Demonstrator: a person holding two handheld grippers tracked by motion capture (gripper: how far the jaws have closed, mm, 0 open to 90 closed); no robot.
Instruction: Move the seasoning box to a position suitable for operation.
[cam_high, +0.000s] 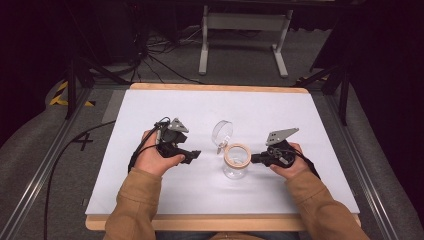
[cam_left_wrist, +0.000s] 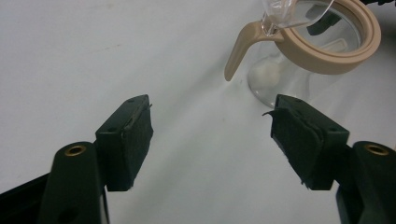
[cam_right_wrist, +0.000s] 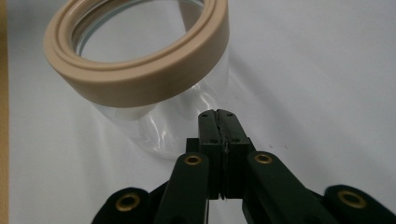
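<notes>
Jaws: left gripper (cam_left_wrist: 210, 135) apart, right gripper (cam_right_wrist: 218, 119) together beside jar (cam_right_wrist: 140, 70); high view shows raised lid (cam_high: 222, 131), perhaps hinged.

The white table (cam_high: 200, 110) is bright under light from above, while the room around it is very dark. The high view is a bit soft and grainy. Small gray shadows lie under the glass jar (cam_high: 236, 162). In both gripper views the close black jaws look a little blurry.

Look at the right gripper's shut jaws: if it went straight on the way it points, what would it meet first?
The right gripper would probably meet the clear wall of the glass jar just below its beige rim; the gap looks small, though depth is unclear.
</notes>
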